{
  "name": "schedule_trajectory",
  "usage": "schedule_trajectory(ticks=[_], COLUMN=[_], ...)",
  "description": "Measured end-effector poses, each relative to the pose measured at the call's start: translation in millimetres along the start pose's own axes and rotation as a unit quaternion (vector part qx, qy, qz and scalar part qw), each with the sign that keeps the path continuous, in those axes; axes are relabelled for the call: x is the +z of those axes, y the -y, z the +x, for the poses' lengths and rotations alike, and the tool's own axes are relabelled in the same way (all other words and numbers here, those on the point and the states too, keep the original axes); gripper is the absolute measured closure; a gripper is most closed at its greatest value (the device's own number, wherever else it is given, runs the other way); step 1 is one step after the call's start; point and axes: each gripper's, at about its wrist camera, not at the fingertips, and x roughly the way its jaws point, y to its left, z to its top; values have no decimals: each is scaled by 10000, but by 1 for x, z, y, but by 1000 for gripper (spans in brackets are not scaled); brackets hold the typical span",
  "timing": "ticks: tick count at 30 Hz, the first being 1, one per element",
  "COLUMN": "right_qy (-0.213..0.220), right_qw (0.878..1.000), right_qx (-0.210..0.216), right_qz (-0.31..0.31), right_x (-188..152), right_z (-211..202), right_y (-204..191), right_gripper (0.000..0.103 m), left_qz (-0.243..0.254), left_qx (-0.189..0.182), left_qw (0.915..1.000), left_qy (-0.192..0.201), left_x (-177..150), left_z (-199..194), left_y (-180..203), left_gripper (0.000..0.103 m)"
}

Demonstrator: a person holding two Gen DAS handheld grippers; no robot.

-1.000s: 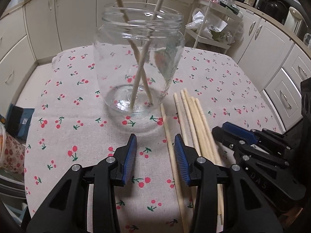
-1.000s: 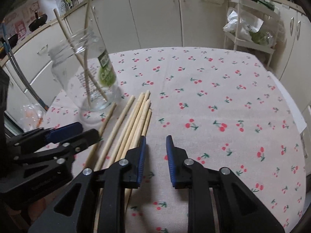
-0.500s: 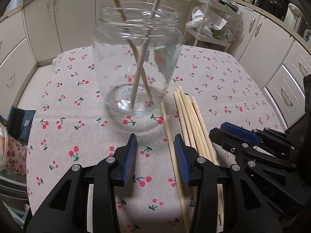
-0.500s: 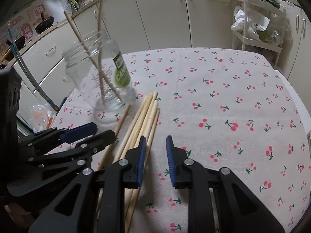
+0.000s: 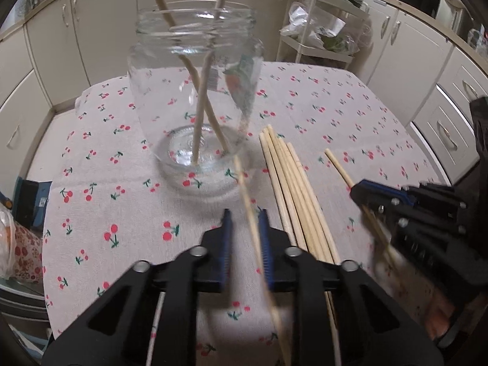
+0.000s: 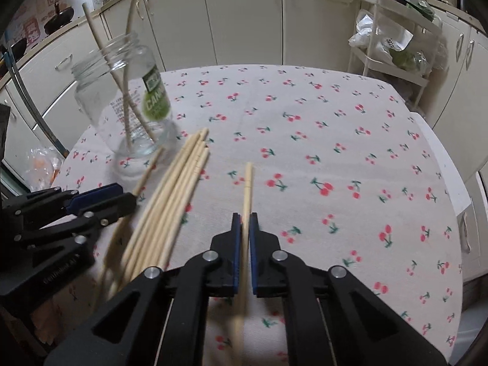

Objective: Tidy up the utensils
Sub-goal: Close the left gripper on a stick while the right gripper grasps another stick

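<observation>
A clear glass jar (image 5: 195, 97) stands on the cherry-print tablecloth (image 5: 100, 201) with two wooden chopsticks (image 5: 201, 113) leaning in it; it also shows in the right wrist view (image 6: 128, 103). Several chopsticks (image 5: 296, 189) lie in a bundle right of the jar, also seen in the right wrist view (image 6: 174, 195). My left gripper (image 5: 244, 228) has a single chopstick (image 5: 248, 201) between its narrowed jaws, against the right pad. My right gripper (image 6: 245, 228) is shut on another chopstick (image 6: 247, 189) that points forward, lifted off the bundle.
Cream kitchen cabinets (image 6: 244, 15) ring the table. A white wire cart (image 6: 393, 39) with bags stands at the back right. A bag and boxes (image 5: 18, 238) sit off the table's left edge.
Both grippers have narrowed, each around one chopstick from the bundle. The right one has lifted its chopstick and pulled it away to the right. The view is blurred by motion.
</observation>
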Motion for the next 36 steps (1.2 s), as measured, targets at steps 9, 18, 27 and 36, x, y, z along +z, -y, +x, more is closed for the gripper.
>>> schedule_trajectory(ticks=[9, 18, 27, 36], right_qy=[-319, -297, -220, -184], right_qw=[9982, 9988, 9994, 9990], right_qx=[478, 375, 231, 26], right_qz=[153, 121, -153, -418], right_x=[-9, 8, 5, 4], right_z=[-8, 2, 2, 2], right_y=[18, 14, 8, -2], right_gripper=[97, 86, 97, 96], left_qz=[287, 210, 354, 670], left_qx=[-414, -158, -101, 166], left_qw=[9979, 9990, 9979, 9957], left_qy=[-408, -352, -534, -625], left_x=[-26, 7, 12, 18], left_z=[-20, -1, 7, 13], left_y=[6, 10, 14, 25], left_gripper=[98, 98, 98, 98])
